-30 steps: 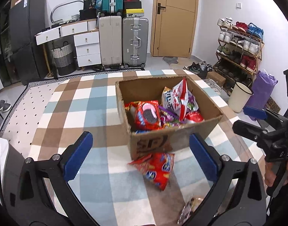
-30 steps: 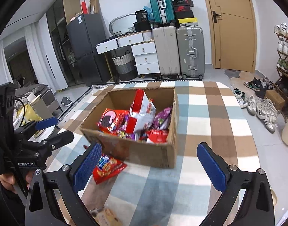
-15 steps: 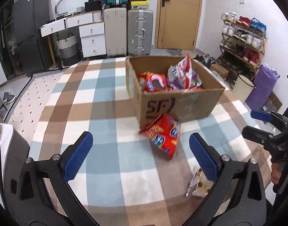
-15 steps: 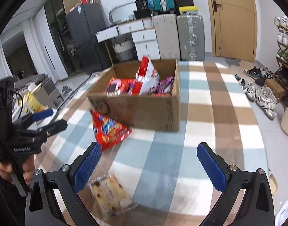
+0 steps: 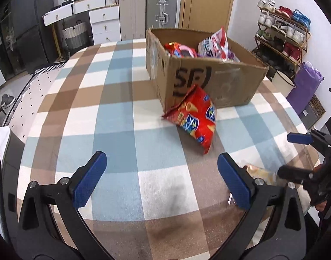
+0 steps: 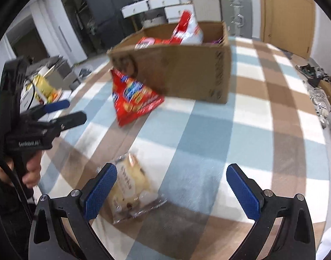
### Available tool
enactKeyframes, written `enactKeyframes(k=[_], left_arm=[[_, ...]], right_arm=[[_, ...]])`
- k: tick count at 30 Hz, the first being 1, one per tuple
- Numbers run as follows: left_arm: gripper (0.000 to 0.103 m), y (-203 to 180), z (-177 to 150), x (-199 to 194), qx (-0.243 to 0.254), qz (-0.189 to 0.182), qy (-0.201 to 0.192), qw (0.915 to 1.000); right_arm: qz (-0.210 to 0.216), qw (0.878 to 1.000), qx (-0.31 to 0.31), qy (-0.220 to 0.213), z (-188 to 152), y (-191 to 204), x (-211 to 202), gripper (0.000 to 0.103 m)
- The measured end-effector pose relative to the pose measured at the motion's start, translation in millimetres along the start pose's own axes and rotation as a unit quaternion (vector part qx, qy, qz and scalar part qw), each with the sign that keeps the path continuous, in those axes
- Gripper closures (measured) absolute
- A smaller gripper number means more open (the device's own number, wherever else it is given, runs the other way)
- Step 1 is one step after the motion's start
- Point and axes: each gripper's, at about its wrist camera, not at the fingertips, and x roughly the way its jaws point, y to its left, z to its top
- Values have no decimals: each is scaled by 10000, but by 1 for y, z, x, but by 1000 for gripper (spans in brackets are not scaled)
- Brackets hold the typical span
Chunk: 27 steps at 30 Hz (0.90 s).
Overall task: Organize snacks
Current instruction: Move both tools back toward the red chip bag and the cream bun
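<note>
The cardboard box already holds several snack bags. Two are left out: a red chip bag leaning on its near side, and a pale cake packet nearer. Both the left gripper and right gripper have their jaws wide apart, holding nothing.

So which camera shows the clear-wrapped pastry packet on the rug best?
The right wrist view: the pastry packet lies nearly whole beside the right tool's left finger, though blurred. The left wrist view catches only a sliver of it, behind the left tool's right finger.
</note>
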Motion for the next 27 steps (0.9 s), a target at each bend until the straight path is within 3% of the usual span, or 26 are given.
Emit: enactKeyframes(k=[8, 11, 25, 27], left_arm=[[1, 2, -7, 16, -10, -16, 247, 9997], [1, 2, -7, 20, -26, -15, 278, 9996], [1, -3, -2, 41, 20, 6, 479, 9988], [1, -4, -3, 44, 24, -3, 506, 9987]], right_arm=[[252, 9963, -652, 505, -12, 25, 26, 0], [125, 9937, -928, 615, -15, 32, 35, 0], [233, 9908, -1204, 575, -12, 32, 39, 0], [84, 9907, -1236, 565, -12, 34, 42, 1]])
